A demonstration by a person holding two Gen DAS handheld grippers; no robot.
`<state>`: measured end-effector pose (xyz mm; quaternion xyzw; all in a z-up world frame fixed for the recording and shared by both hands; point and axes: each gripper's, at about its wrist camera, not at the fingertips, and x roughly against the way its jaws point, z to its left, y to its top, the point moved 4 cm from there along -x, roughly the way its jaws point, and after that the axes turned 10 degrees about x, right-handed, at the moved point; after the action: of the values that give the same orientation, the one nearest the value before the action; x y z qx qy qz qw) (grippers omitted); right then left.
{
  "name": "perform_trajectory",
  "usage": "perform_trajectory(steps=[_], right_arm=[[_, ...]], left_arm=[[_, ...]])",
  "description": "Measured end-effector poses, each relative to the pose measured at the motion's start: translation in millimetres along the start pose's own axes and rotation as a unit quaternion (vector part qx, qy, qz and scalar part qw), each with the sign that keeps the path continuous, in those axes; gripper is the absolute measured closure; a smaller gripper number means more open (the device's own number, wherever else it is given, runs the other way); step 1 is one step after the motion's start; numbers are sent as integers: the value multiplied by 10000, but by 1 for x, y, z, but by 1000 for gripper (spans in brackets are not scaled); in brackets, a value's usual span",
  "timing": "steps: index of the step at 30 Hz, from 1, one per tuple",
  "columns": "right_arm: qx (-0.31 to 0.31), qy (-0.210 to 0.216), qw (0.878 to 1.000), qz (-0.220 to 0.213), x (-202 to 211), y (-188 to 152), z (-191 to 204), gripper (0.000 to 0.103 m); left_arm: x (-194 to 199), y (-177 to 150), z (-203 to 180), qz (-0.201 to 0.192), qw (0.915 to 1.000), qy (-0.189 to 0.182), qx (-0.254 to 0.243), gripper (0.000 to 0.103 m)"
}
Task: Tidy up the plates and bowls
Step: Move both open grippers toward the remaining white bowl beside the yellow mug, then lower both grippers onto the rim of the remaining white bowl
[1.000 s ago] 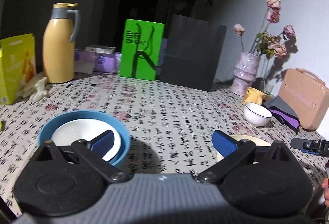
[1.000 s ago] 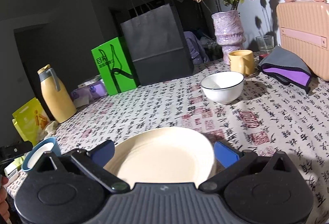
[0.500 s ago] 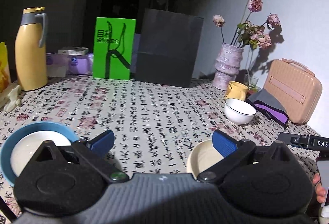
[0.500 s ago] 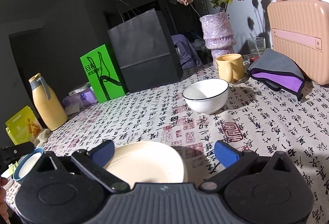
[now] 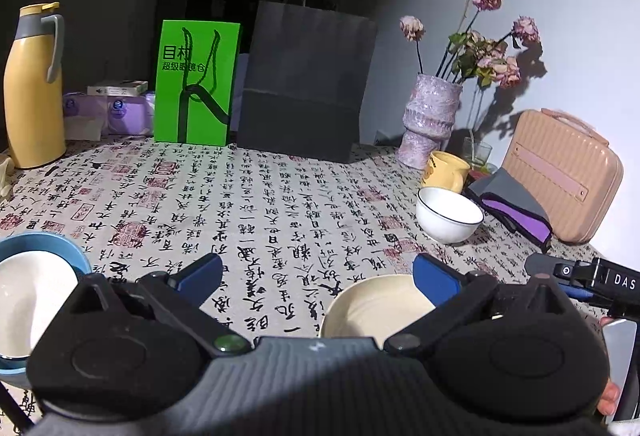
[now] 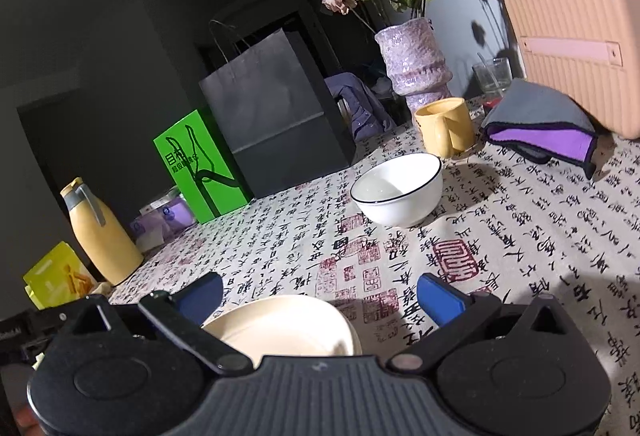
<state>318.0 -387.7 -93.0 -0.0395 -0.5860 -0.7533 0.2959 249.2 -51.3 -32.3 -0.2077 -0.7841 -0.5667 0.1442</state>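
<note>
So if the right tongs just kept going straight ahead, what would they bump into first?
Probably the white bowl: it stands just right of centre ahead of the open right tongs, past the cream plate lying low between them. Depth is hard to judge; behind it stands the black paper bag.

Glossy glazed ceramic on the white bowl (image 6: 397,190) at frame centre and cream plate (image 6: 280,328) lower down, matt printed cloth tablecloth (image 6: 520,236) underneath, matt paper on the black bag (image 6: 272,108), ribbed plastic case (image 6: 576,36) upper right.

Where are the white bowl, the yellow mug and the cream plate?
white bowl (image 6: 398,192): right wrist view, inside, near the rim.
yellow mug (image 6: 442,126): right wrist view, its side.
cream plate (image 6: 288,328): right wrist view, its middle.
</note>
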Motion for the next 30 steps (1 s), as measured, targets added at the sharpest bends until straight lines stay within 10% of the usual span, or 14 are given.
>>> perform_trajectory(steps=[30], right_arm=[[-276, 206, 9986, 390, -27, 102, -52, 0]], left_arm=[[-64, 48, -95, 716, 9965, -427, -22, 0]])
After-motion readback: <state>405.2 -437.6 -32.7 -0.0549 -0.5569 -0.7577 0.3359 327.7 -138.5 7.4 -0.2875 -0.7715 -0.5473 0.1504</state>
